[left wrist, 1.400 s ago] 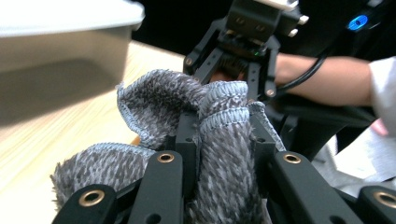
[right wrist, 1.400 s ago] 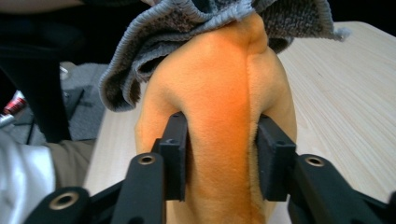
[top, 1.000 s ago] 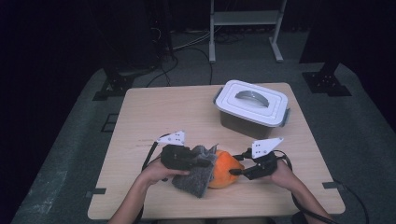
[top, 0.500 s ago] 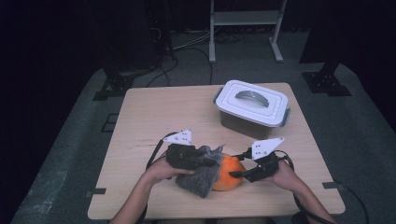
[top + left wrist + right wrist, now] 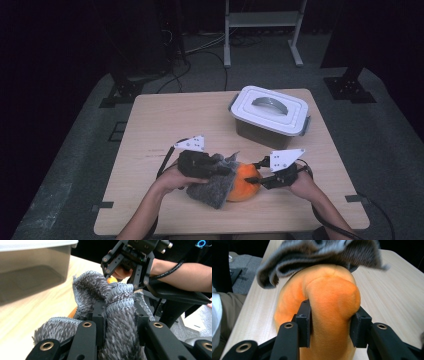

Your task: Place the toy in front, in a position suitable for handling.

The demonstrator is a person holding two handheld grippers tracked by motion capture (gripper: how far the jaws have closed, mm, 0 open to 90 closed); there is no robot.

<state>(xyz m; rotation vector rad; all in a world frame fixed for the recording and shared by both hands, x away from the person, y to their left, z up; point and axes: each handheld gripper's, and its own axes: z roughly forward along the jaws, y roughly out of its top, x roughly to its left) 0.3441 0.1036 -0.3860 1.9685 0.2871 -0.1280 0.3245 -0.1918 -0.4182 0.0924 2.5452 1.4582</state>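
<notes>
A grey fuzzy cloth [image 5: 210, 187] lies partly over an orange plush toy [image 5: 244, 181] at the table's near middle. My left gripper [image 5: 225, 170] is shut on a bunched fold of the cloth [image 5: 117, 315], which fills the space between its jaws. My right gripper [image 5: 255, 180] comes in from the right and its jaws have just been closing on the orange plush toy [image 5: 329, 297]. Its pads press into the toy, which bulges between them. The cloth [image 5: 319, 250] drapes over the toy's far side. My right gripper [image 5: 125, 267] also faces me in the left gripper view.
A white lidded box [image 5: 270, 112] with a grey handle stands at the back right of the wooden table [image 5: 165, 120]. Its translucent wall [image 5: 32, 262] is close on the left in the left gripper view. Black floor and stands surround the table.
My left gripper has shifted slightly right with the cloth, drawing it further over the orange toy. The right hand has stayed where it was.
</notes>
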